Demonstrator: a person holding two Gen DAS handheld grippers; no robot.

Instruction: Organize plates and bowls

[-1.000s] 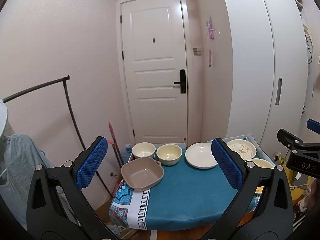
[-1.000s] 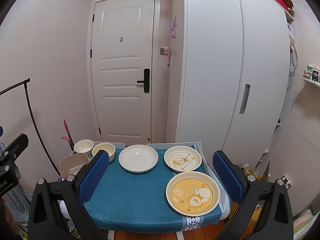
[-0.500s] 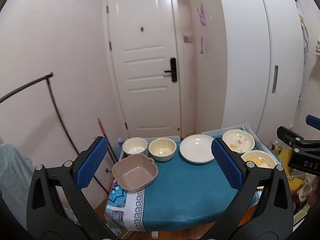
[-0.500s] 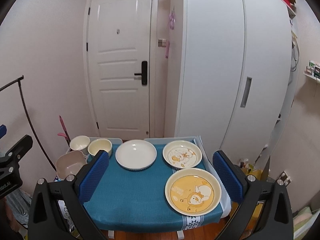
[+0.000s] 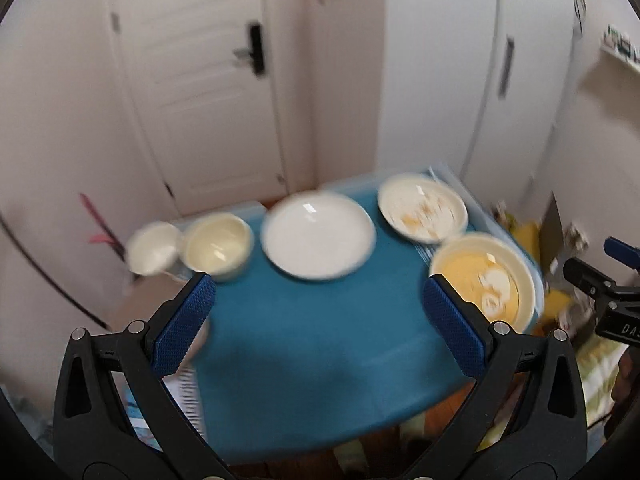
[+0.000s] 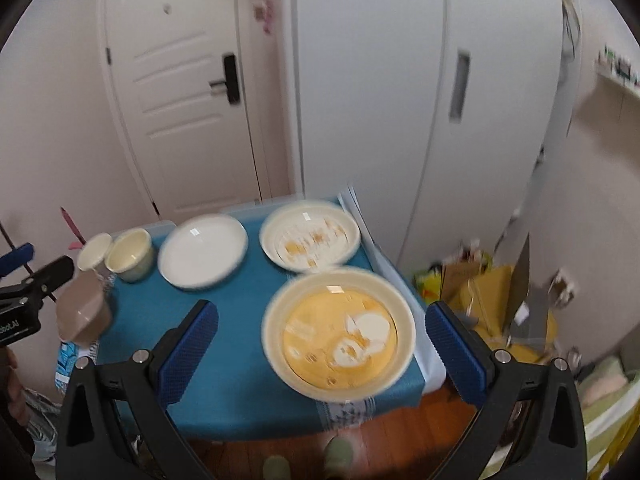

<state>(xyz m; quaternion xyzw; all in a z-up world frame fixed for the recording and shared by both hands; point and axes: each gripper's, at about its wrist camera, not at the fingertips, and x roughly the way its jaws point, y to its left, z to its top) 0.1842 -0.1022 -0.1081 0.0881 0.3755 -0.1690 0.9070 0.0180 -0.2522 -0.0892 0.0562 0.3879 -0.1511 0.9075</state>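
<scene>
A small table with a teal cloth [image 5: 312, 328] holds the dishes. At the back stand a small white bowl [image 5: 154, 247], a cream bowl [image 5: 218, 246], a plain white plate [image 5: 318, 235] and a white patterned plate [image 5: 423, 207]. A yellow cartoon plate [image 6: 340, 330] lies front right. A brown square bowl [image 6: 82, 312] sits at the left edge. My left gripper [image 5: 318, 320] is open and empty above the cloth. My right gripper [image 6: 320, 344] is open and empty, its fingers either side of the yellow plate, above it.
A white door [image 6: 180, 92] and tall white wardrobes [image 6: 400, 100] stand behind the table. Bags and clutter [image 6: 500, 300] lie on the floor to the right. A wooden floor [image 6: 360, 440] shows in front. Both views are motion-blurred.
Both grippers have moved forward and tilted down towards the table, so the dishes look larger and lower. The right gripper now frames the yellow plate. Both stay open.
</scene>
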